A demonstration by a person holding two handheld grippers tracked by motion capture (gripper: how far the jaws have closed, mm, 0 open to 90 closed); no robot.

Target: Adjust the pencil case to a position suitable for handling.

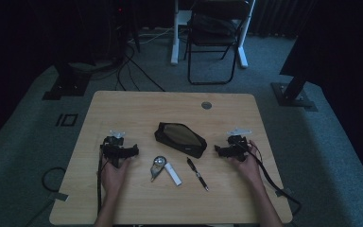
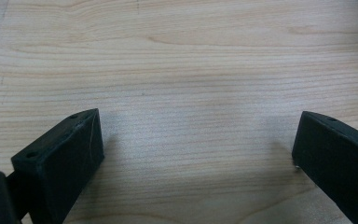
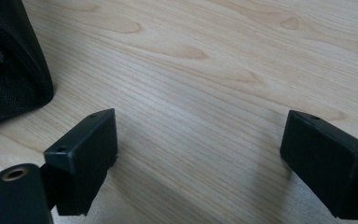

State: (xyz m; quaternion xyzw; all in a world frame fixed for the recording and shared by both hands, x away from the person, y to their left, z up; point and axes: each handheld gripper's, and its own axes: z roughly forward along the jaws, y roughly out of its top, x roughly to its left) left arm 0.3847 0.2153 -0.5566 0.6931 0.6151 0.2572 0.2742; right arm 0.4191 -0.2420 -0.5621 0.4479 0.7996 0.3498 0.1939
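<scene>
The pencil case (image 1: 180,139) is lying at the middle of the table (image 1: 123,101), and we are reading it as the thing our work is about to turn on, with its long axis slanting from far left to near right in the high view. We are holding the right gripper (image 1: 222,151) just beside its near right end, jaws spread wide and gripping nothing; in the right gripper view the case's mesh corner (image 3: 9,74) is sitting off to the left of the jaws, cut off by the frame. We are resting the left gripper (image 1: 132,150) farther off, likewise wide open and empty over bare wood. A pen (image 1: 197,174), a white stick (image 1: 172,173) and a small round tool (image 1: 158,165) are lying nearer us; dim light is keeping us from identifying them surely.
</scene>
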